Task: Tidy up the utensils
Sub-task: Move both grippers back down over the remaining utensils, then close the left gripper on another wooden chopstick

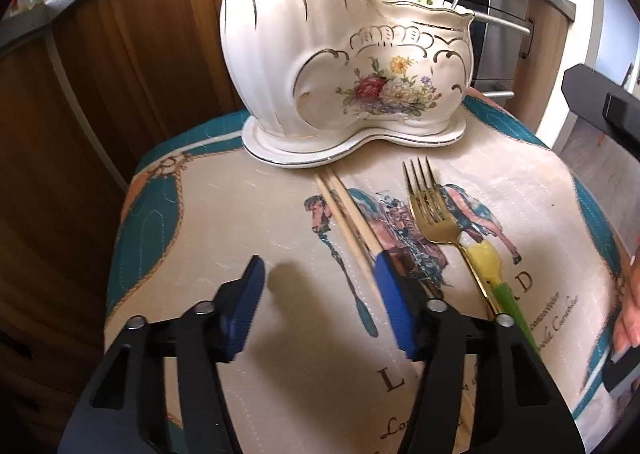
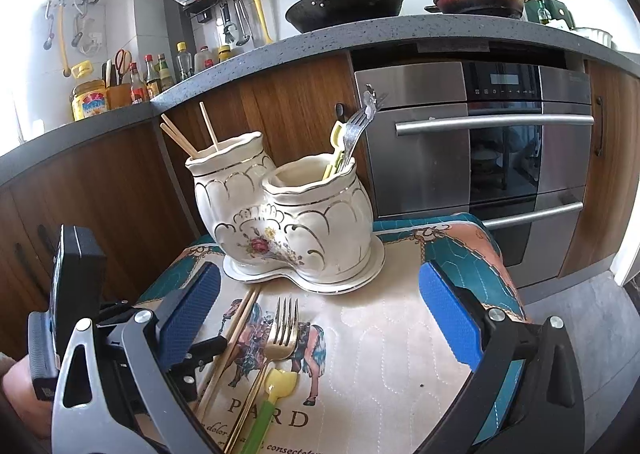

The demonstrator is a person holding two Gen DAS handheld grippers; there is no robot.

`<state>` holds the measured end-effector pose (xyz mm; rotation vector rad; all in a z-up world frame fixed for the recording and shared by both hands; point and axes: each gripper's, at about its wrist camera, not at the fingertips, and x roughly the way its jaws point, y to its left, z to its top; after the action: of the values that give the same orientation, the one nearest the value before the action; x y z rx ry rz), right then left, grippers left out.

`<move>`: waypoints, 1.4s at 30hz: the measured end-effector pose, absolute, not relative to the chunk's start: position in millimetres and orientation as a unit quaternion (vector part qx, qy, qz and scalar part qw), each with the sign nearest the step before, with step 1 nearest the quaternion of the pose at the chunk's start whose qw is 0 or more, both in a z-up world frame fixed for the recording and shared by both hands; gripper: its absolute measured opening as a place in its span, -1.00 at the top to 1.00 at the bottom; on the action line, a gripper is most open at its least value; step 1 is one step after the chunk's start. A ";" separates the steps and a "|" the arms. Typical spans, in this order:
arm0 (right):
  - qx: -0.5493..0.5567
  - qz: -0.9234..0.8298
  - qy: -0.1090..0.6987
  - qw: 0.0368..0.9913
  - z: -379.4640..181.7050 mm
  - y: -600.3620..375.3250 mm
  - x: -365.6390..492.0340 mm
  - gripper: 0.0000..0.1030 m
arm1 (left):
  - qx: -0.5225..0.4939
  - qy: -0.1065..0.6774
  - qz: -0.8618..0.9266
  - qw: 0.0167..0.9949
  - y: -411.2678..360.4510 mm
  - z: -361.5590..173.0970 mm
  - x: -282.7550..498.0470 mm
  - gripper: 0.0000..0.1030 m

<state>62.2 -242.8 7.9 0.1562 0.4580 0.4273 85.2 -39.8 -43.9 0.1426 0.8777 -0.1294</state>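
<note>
Only the right wrist view shows 2 pans (image 2: 344, 2) above the holder (image 2: 288, 214).

You've got the quilted cloth-covered table (image 1: 248, 206) carrying the white ceramic holder (image 1: 340, 66); just in front of the holder lie the chopsticks (image 1: 344, 222), gold fork (image 1: 432, 206) and yellow-green utensil (image 1: 492, 270).

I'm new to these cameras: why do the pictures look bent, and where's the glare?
Left wrist view: fisheye bulges the white floral ceramic holder, corners go black. Right wrist view: the grey speckled countertop curves; daylight blows out the left edge.
</note>
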 end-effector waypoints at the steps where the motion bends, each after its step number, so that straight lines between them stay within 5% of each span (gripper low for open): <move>1: 0.076 0.210 0.225 0.949 8.0 -242.7 62.0 -0.91 | 0.066 0.426 -0.069 0.900 -38.9 -43.7 85.0 0.15; 7: 0.079 0.211 0.228 0.947 8.1 -243.2 61.9 -0.91 | 0.056 0.448 -0.094 0.888 -37.2 -41.2 82.2 0.90; 15: 0.077 0.215 0.227 0.947 9.6 -244.0 60.4 -0.91 | 0.069 0.462 -0.083 0.880 -26.9 -40.4 70.6 0.92; 20: 0.052 0.207 0.270 0.939 4.1 -237.1 65.8 -0.91 | 0.060 0.470 -0.076 0.877 -27.2 -44.6 77.1 0.53; 24: 0.024 0.232 0.338 0.912 -9.4 -225.2 71.9 -0.41 | 0.055 0.455 -0.071 0.886 -25.2 -46.7 76.0 0.53; 28: -0.002 0.274 0.385 0.881 -25.6 -205.8 71.4 0.06 | 0.067 0.444 -0.063 0.891 -20.8 -47.7 72.6 0.84; 31: -0.020 0.295 0.399 0.868 -32.7 -190.9 67.3 0.40 | 0.066 0.439 -0.067 0.894 -14.1 -47.6 69.5 0.89; 42: -0.099 0.279 0.391 0.872 -44.1 -156.8 58.3 0.51 | 0.069 0.426 -0.073 0.899 -10.9 -48.0 66.0 0.89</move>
<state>58.3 -156.8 -44.1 -0.2066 0.8166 0.5826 66.0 -10.9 -48.0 0.1430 0.8830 -0.1512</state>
